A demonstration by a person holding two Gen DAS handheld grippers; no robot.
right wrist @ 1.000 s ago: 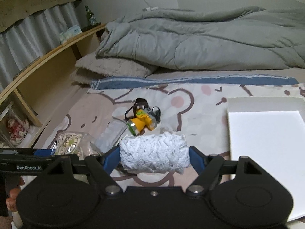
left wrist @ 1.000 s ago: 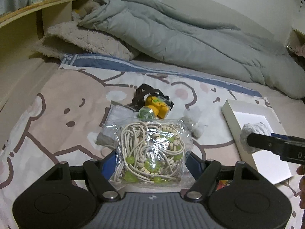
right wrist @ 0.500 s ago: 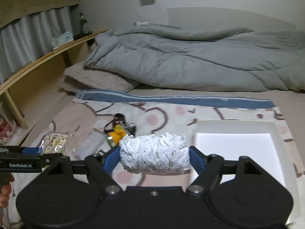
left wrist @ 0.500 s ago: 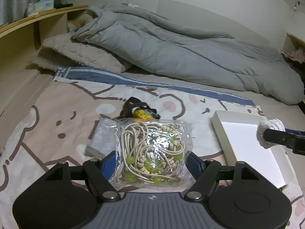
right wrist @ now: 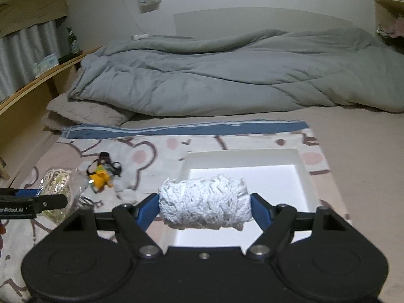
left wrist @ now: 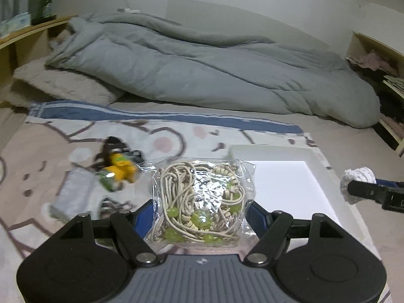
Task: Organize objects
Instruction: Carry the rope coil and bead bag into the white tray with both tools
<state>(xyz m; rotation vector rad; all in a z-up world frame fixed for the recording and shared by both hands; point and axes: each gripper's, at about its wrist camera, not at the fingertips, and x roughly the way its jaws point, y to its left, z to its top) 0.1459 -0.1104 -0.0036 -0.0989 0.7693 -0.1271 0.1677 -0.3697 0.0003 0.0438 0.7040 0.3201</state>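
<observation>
- Ahead of my right jaws: the white tray (right wrist: 305, 176) lies on the bed, its near rim below the jaws, its far rim parallel to the blue stripe of the printed sheet (right wrist: 156, 151). Its white floor shows bare beyond my load.
- Ahead of my left jaws: the tray's left rim (left wrist: 231, 151) lies just behind my load; the tray floor extends to the right of the jaws.
- Left of both jaws: the yellow headlamp (right wrist: 99, 178) and a grey pouch (left wrist: 73, 192) lie on the sheet, near each other, well apart from the tray.
- Far side: a rumpled grey duvet (right wrist: 227, 75) bounds the sheet.
- Left gripper (left wrist: 202, 202): jaws closed partway on the clear bag of cords and beads (left wrist: 202, 197), blue pads pressing both sides; bag held above the sheet.
- Right gripper (right wrist: 204, 204): jaws clamped on the ends of the white knitted roll (right wrist: 204, 202), held level over the tray's near portion.
</observation>
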